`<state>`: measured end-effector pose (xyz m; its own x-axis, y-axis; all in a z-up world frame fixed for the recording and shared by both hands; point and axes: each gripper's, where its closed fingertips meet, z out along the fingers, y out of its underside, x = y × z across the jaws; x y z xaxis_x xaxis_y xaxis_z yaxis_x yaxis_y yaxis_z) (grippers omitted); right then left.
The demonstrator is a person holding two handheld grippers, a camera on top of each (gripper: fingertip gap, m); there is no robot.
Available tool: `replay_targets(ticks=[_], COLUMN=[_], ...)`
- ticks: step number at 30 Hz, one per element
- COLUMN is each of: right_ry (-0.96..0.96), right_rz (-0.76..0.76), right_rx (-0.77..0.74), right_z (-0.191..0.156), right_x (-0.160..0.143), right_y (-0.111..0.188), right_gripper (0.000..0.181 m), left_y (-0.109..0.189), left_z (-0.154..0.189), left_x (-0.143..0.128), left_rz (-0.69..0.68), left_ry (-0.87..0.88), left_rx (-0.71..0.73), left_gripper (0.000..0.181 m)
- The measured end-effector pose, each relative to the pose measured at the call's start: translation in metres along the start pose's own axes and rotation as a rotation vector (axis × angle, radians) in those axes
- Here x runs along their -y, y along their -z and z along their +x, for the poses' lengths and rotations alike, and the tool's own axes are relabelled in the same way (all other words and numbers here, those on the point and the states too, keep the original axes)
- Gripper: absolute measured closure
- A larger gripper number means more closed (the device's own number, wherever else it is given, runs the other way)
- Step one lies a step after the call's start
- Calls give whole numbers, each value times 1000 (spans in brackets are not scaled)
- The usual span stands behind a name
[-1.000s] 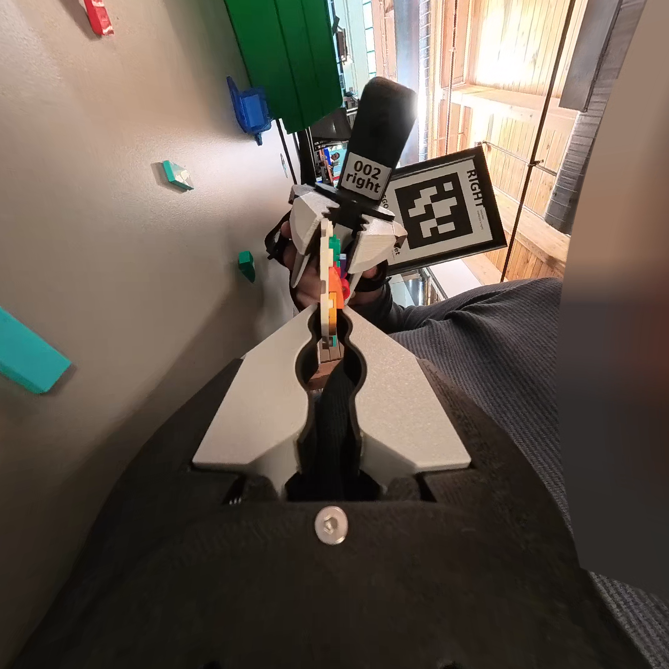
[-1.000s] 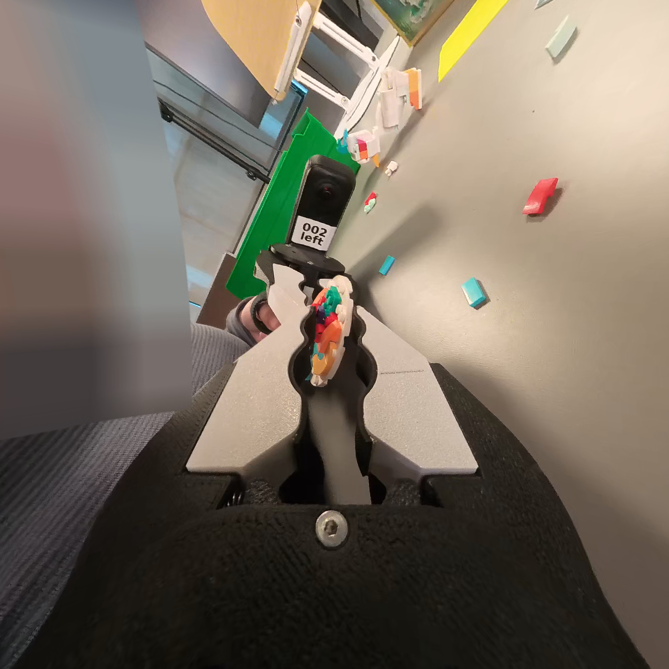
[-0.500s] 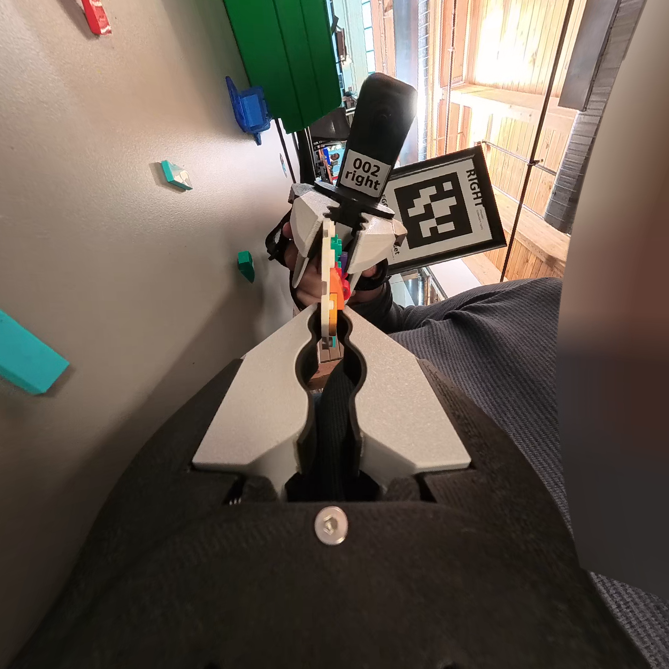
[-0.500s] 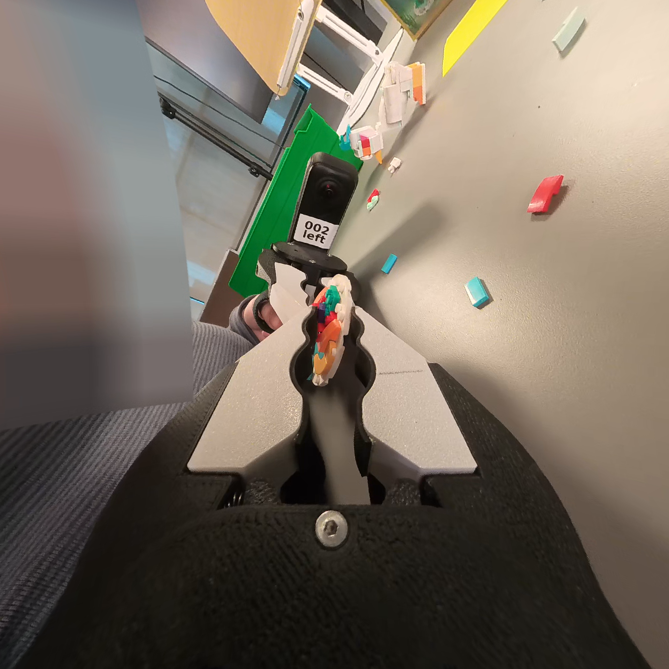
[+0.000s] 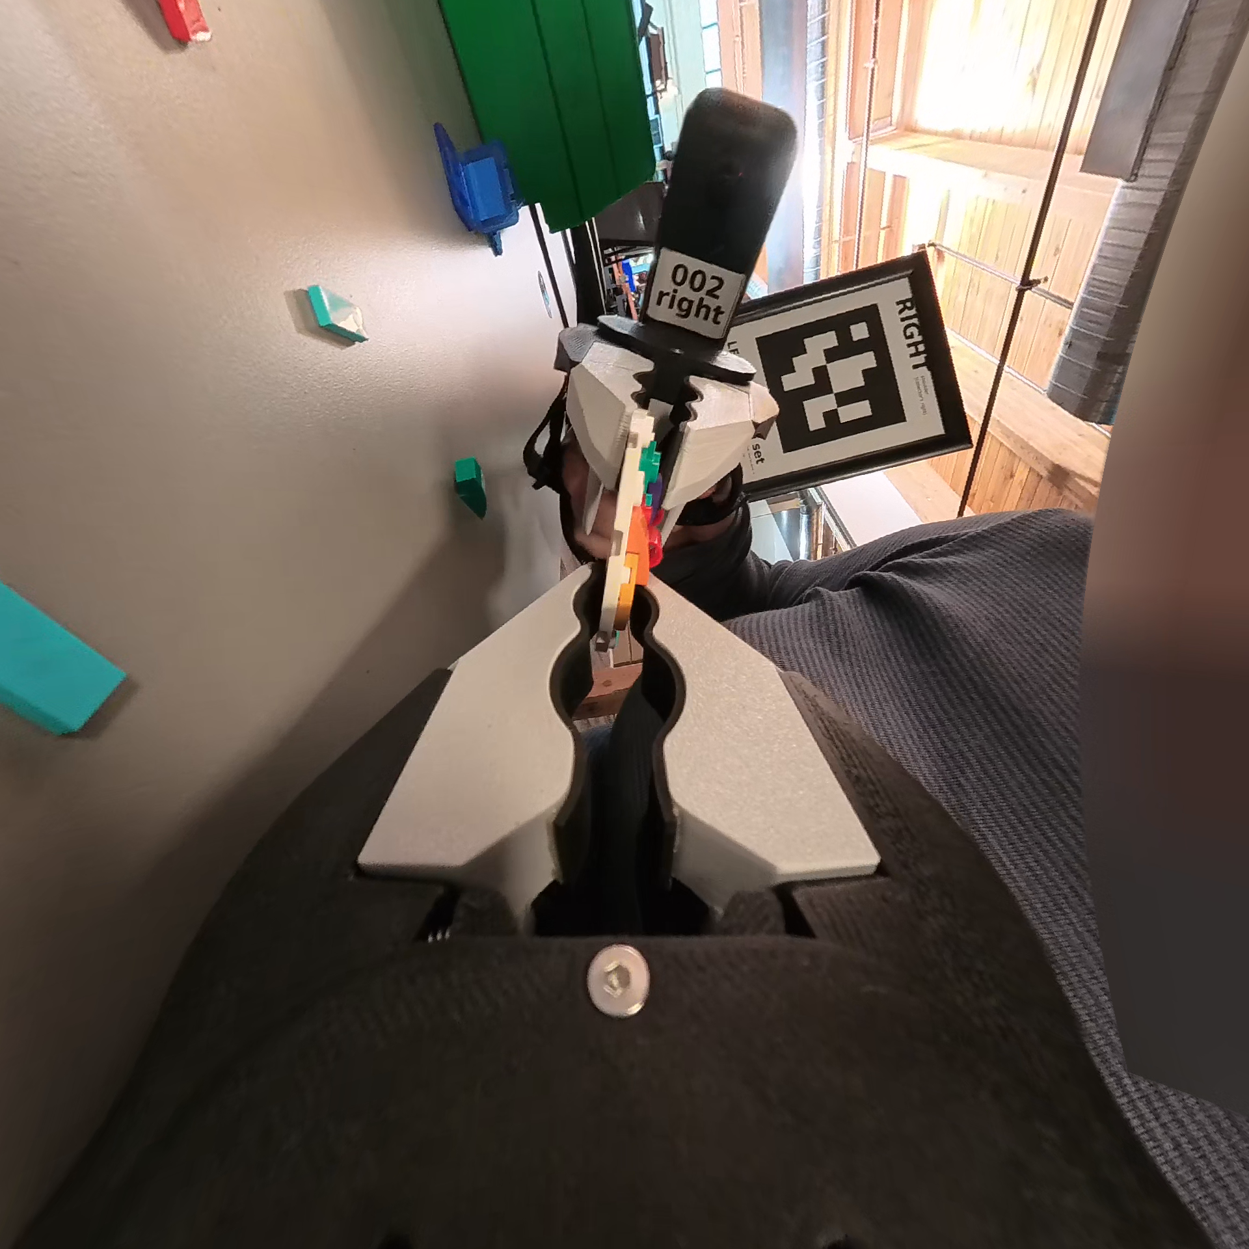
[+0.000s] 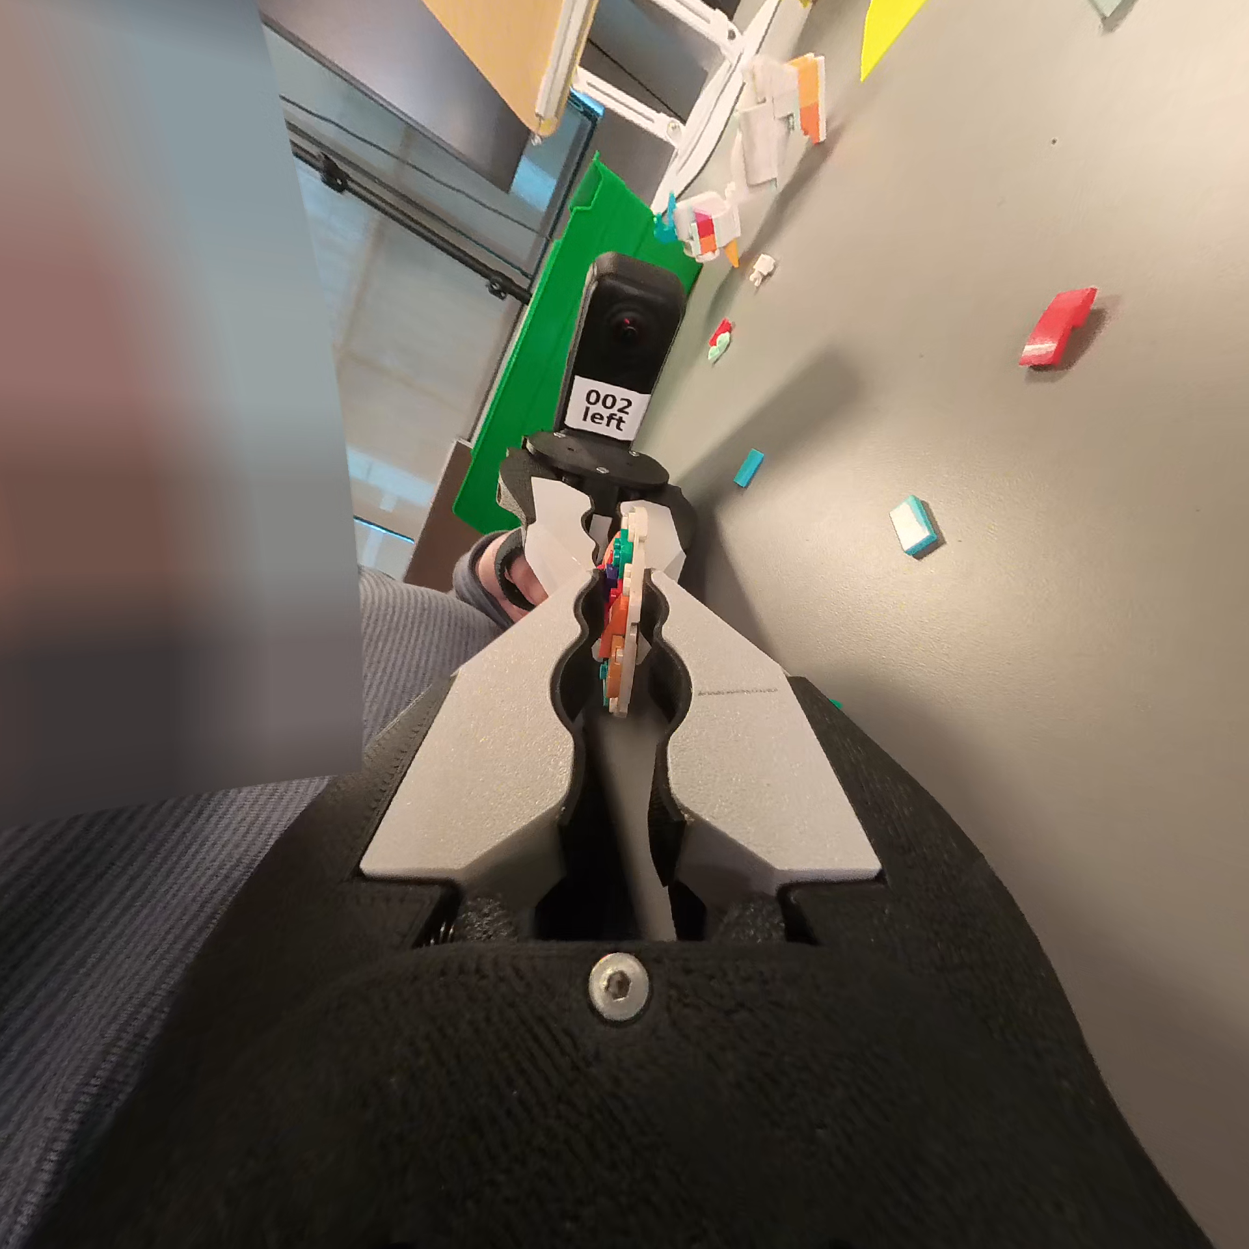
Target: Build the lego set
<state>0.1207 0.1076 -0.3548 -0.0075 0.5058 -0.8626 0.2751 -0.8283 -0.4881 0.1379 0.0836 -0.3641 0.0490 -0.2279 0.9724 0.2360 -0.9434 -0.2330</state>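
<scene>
The flat white lego plate studded with orange, red, purple and teal bricks (image 5: 632, 534) is hanging edge-on in the air between the two facing tools, well apart from the grey tabletop (image 5: 203, 439). The left tongs (image 5: 618, 611) are pinching its near end between their grey plastic fingertips, while the right tongs (image 5: 652, 473), seen opposite with a black camera above them, are gripping its far end. In the right wrist view the same plate (image 6: 622, 635) is sitting between the right tongs (image 6: 622, 608), pressed onto it, with the left tongs (image 6: 618, 534) clamping the other end just beyond. Loose pieces are lying on the tabletop (image 6: 1014, 676): a red brick (image 6: 1058, 326), a teal and white brick (image 6: 914, 525), a small teal tile (image 6: 748, 468), and a white partly built lego model (image 6: 706, 226). A green plastic bin (image 5: 547, 101) and a blue brick assembly (image 5: 476, 186) are sitting farther back.
</scene>
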Motion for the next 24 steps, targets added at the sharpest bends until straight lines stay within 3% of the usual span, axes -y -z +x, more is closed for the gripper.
replay_targets(ticks=[20, 24], right_ry=[-71, -55], right_rz=[0, 15], right_rx=[63, 62], right_z=[-3, -2], right_x=[1, 3], right_y=[-5, -8], right_gripper=[174, 165], left_y=[1, 2], left_z=[3, 5], left_x=[1, 4], left_rz=[4, 23], left_ry=[8, 13], left_rx=[-27, -38], left_gripper=[176, 176])
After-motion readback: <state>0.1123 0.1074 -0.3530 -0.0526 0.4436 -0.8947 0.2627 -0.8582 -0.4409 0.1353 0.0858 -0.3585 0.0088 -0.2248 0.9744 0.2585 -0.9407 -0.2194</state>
